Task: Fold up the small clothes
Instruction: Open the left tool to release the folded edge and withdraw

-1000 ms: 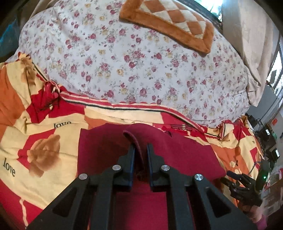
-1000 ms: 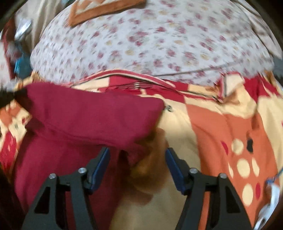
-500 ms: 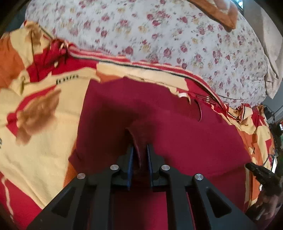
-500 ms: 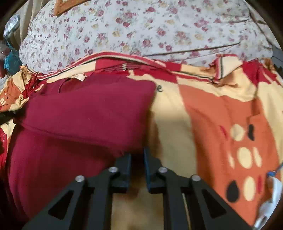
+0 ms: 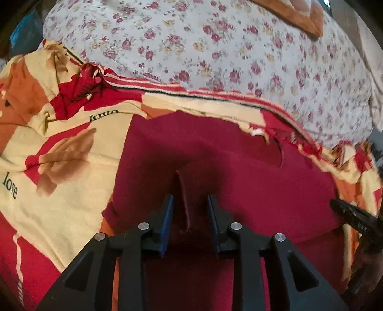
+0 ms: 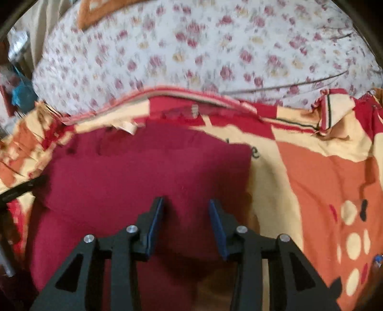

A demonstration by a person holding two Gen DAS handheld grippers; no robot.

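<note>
A dark red garment (image 5: 239,181) lies folded over on a red, cream and orange bedspread (image 5: 59,148). My left gripper (image 5: 190,201) hovers low over its near part. Its jaws are opening, and a raised ridge of the red cloth stands loose between them, clear of both pads. In the right wrist view the garment (image 6: 143,172) fills the lower left. My right gripper (image 6: 186,203) is above its right half; its jaws are opening, and flat cloth lies under the gap. Each gripper shows at the edge of the other's view: right gripper (image 5: 354,217), left gripper (image 6: 19,189).
A bulky floral quilt (image 5: 215,47) rises just behind the garment. On top of it sits an orange checked cushion (image 5: 299,12). In the right wrist view the bedspread (image 6: 311,179) extends to the right of the garment, and blue clutter (image 6: 21,95) shows at the far left.
My left jaws have parted from the cloth ridge they pinched. My right gripper has slid left from the garment's edge to above it, and its shut jaws have come apart.
</note>
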